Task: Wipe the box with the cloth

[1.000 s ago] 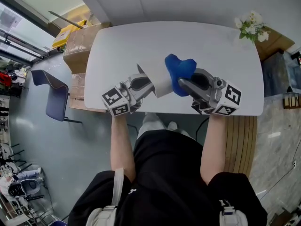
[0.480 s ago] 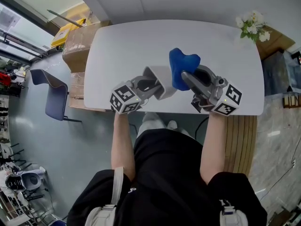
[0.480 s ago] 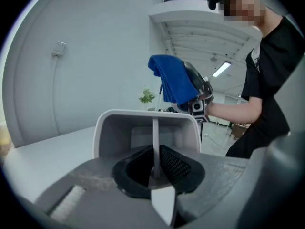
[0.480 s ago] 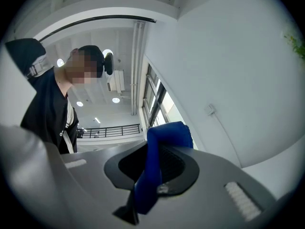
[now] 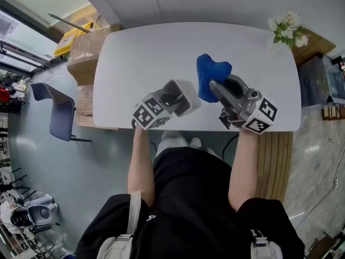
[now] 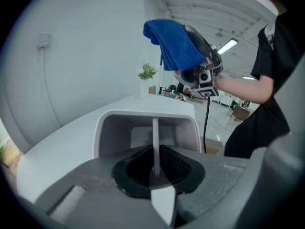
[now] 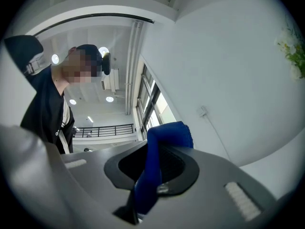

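A small open white box (image 5: 183, 93) is near the front edge of the white table (image 5: 140, 47). My left gripper (image 5: 171, 99) is shut on its near wall. In the left gripper view the thin wall stands between the jaws of the left gripper (image 6: 155, 163), and the box (image 6: 143, 120) shows its empty inside. Whether it rests on the table I cannot tell. My right gripper (image 5: 214, 88) is shut on a blue cloth (image 5: 211, 75), raised just right of the box. The cloth (image 7: 155, 156) runs up between the jaws of the right gripper (image 7: 151, 178). From the left gripper view the cloth (image 6: 174, 44) hangs above the box.
A vase of white flowers (image 5: 287, 28) stands at the table's far right corner. Cardboard boxes (image 5: 83, 50) and a blue chair (image 5: 56, 112) are on the floor left of the table. A wooden bench (image 5: 275, 161) lies to the right. The person's legs are close to the front edge.
My left gripper has sunk and tipped downward with the box, whose opening now faces up. The right gripper with the cloth has shifted slightly to the right.
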`<state>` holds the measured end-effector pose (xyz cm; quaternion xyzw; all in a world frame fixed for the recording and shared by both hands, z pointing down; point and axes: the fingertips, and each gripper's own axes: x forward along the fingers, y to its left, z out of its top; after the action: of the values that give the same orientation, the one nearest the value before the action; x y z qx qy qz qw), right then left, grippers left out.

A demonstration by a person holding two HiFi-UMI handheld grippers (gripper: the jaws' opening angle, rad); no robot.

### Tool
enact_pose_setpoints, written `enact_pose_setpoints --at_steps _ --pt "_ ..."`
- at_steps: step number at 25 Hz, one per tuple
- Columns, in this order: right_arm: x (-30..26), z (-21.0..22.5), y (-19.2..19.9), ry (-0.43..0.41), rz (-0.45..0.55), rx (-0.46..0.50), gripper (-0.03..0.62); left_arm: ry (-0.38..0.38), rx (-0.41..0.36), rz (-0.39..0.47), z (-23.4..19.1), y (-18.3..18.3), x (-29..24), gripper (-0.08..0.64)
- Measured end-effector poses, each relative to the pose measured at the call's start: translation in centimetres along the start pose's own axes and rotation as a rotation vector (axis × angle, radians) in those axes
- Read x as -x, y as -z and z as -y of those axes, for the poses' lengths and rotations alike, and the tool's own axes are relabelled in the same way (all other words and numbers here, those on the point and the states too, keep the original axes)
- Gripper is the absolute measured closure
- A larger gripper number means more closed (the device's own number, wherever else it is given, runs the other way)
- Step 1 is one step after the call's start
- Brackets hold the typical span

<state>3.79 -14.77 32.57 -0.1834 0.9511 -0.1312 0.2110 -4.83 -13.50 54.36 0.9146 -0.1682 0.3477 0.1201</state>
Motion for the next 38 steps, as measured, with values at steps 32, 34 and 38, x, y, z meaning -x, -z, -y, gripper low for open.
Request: enact_pose_setpoints --at_steps 32,34,38 --pt "1.3 2.2 -0.6 0.1 -0.016 0.032 0.537 0.048 -0.301 -0.634 0.2 7.3 -6.3 0.512" --pt "1.4 2.1 -0.6 0.1 -0.019 0.033 0.537 0.028 -0.333 -0.654 0.1 7.4 -6.7 0.509" --pt "1.2 1.8 -0.7 0.089 -0.019 0.036 0.537 0.0 -0.336 -0.649 -0.1 7.3 -7.0 0.503"
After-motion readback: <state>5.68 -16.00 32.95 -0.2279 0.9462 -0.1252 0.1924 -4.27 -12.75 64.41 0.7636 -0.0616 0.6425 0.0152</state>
